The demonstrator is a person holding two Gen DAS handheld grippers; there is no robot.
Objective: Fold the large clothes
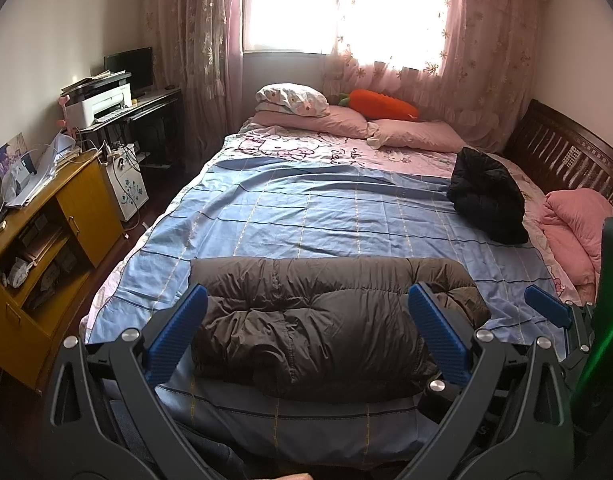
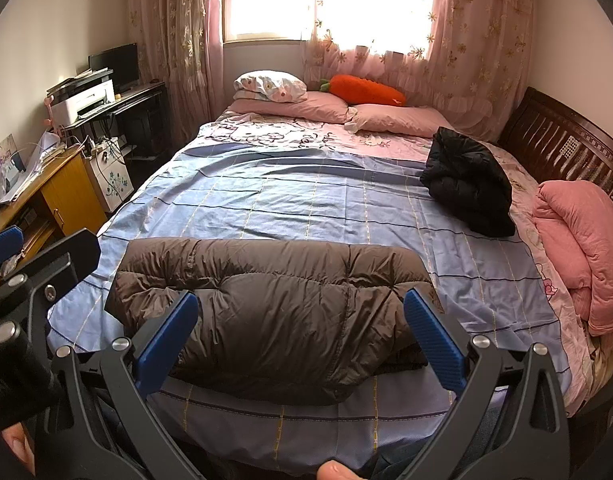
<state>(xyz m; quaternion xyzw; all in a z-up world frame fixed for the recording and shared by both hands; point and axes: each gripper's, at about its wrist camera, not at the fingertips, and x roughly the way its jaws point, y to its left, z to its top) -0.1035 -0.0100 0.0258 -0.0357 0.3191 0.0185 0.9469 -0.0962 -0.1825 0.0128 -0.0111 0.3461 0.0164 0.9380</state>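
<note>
A brown puffy down jacket point(image 1: 322, 320) lies folded into a compact rectangle on the blue checked sheet point(image 1: 306, 208) near the bed's front edge; it also shows in the right wrist view point(image 2: 282, 320). My left gripper point(image 1: 306, 328) is open and empty, held above and in front of the jacket. My right gripper point(image 2: 298, 328) is open and empty too, beside the left one, over the jacket's near edge. A black jacket point(image 1: 486, 196) lies bunched up at the right side of the bed, also in the right wrist view point(image 2: 470, 184).
Pink pillows point(image 1: 410, 132) and an orange carrot cushion point(image 1: 382, 106) lie at the far end under the window. A folded pink quilt point(image 2: 582, 248) sits by the dark wooden headboard point(image 2: 566, 152) on the right. A yellow cabinet point(image 1: 54, 232) and a desk with a printer point(image 1: 98, 106) stand on the left.
</note>
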